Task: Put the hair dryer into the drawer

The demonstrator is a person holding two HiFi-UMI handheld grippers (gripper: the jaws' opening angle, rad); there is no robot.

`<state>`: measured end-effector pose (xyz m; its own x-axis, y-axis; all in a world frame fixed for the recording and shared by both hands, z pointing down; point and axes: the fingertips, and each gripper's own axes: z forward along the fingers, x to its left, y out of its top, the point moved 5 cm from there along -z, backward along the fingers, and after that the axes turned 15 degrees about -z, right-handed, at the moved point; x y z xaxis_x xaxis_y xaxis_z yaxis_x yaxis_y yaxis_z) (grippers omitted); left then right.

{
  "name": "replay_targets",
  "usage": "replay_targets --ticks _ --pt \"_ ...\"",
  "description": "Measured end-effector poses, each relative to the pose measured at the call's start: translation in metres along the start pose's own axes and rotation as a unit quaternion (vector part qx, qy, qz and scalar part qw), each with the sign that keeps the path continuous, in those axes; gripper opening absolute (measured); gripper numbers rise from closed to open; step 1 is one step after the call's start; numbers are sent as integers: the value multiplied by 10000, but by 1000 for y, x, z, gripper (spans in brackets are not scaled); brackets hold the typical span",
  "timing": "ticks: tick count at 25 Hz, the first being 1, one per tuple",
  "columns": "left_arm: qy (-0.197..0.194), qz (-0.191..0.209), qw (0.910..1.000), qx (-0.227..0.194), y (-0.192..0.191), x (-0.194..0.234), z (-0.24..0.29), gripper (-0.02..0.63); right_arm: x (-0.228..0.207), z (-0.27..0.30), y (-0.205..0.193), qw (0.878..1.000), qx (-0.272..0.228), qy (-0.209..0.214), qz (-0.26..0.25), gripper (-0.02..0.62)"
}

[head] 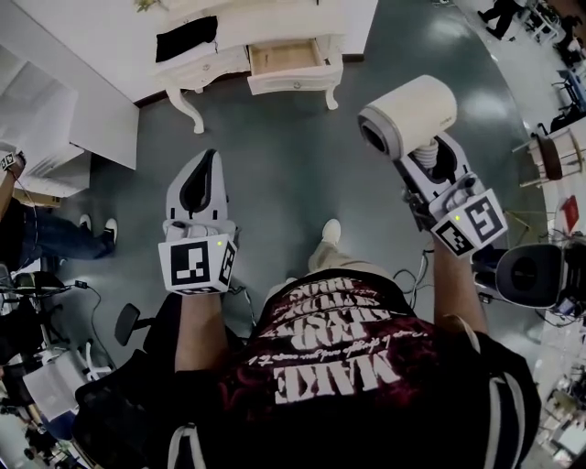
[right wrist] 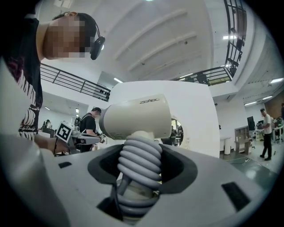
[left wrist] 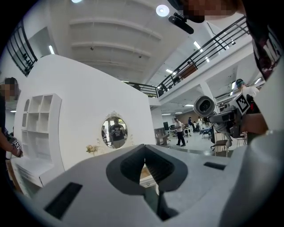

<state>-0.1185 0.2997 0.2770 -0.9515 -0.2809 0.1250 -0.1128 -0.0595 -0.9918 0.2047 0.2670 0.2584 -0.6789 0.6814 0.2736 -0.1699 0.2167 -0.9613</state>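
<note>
A cream hair dryer is held up in the air at the right, nozzle facing left. My right gripper is shut on its handle, which is wrapped in a coiled grey cord. The dryer's body sits just above the jaws in the right gripper view. My left gripper is shut, jaws meeting with nothing between them. Both point level toward a white dressing table whose wooden drawer stands pulled open, some way ahead on the grey floor. The hair dryer also shows at the right of the left gripper view.
A black cloth lies on the dressing table left of the drawer. An oval mirror hangs on the white wall behind the table. White shelves stand at the left, near a seated person. Chairs and equipment crowd the right side.
</note>
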Motion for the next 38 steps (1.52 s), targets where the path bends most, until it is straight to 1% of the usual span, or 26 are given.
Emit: replay_targets --ticks 3,7,14,24,30,38 --pt "38 -59 10000 46 -2 9 26 5 -16 25 -6 9999 23 124 -48 233" --pt "36 -146 9997 205 -17 14 61 5 -37 50 -20 9997 48 218 -7 233" --pt "-24 -180 9990 406 -30 15 111 5 -69 73 -44 9996 92 219 132 233" --pt "-59 -42 9995 296 -8 -4 165 5 -119 75 -58 9994 41 208 257 233" --pt "102 65 9999 19 12 -13 183 5 -149 87 -58 9988 -198 377 247 233" --pt "483 38 9988 75 8 8 185 5 -162 119 -62 9970 -327 642 278 233"
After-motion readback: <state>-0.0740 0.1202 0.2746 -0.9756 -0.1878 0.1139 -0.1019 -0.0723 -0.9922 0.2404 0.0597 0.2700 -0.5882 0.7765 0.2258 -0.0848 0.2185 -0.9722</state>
